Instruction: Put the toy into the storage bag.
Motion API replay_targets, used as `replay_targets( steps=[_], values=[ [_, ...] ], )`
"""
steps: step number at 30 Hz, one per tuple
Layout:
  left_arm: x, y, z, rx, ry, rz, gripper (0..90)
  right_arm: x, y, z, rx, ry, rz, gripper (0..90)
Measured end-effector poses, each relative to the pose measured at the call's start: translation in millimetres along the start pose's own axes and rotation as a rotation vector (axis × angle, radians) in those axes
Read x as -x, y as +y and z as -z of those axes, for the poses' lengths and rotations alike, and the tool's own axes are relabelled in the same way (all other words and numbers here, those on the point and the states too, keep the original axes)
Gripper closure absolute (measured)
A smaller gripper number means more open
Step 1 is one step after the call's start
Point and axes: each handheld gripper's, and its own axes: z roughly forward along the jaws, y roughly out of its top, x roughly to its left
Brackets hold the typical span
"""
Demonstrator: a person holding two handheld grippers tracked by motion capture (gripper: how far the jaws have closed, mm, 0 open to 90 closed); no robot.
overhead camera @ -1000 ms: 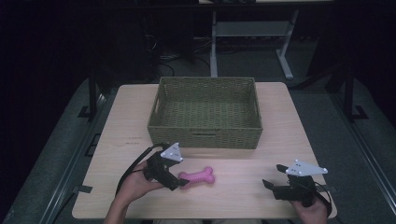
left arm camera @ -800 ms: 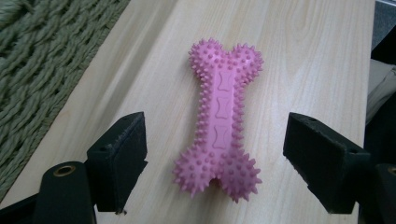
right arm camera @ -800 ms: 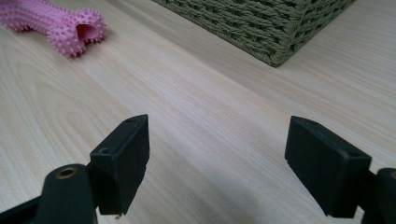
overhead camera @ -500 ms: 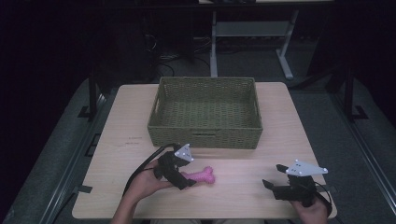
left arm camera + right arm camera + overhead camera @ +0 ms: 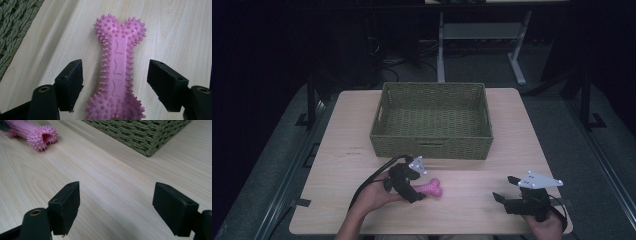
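A pink spiky bone-shaped toy [image 5: 430,188] lies flat on the wooden table, in front of the green woven basket [image 5: 432,145]. My left gripper [image 5: 416,192] is open and straddles the near half of the bone [image 5: 119,72], one jaw on each side with a gap to the toy. My right gripper [image 5: 507,200] rests open near the table's front right edge, with bare wood between its jaws. From the right gripper view the bone [image 5: 32,133] lies far off at the upper left and the basket's corner [image 5: 147,135] rises ahead.
The basket [image 5: 12,30] stands at the middle back of the table [image 5: 522,150], its near wall a short way beyond the bone. Black cables trail from both grippers. Desk legs and floor lie beyond the table's far edge.
My left gripper has slid right, toward the bone, and its open jaws now stand on either side of the toy. The right gripper has stayed still.
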Motion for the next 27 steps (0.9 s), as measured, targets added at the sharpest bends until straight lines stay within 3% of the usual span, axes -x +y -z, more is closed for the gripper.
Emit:
replay_targets(
  steps=[9,22,27],
  values=[
    [1.2,2.4,-6.3,-0.032,0.006,-0.012,31.9,-0.7,0.0,-0.1,-0.002,0.002,0.004,21.5],
    [3.3,6.9,-14.0,-0.08,0.013,-0.034,45.7,-0.6,0.2,-0.1,0.0,0.003,0.012,21.5],
    [5.3,11.2,-16.2,-0.115,0.028,-0.068,50.4,-0.7,0.3,0.1,0.003,0.006,0.011,21.5]
  ],
)
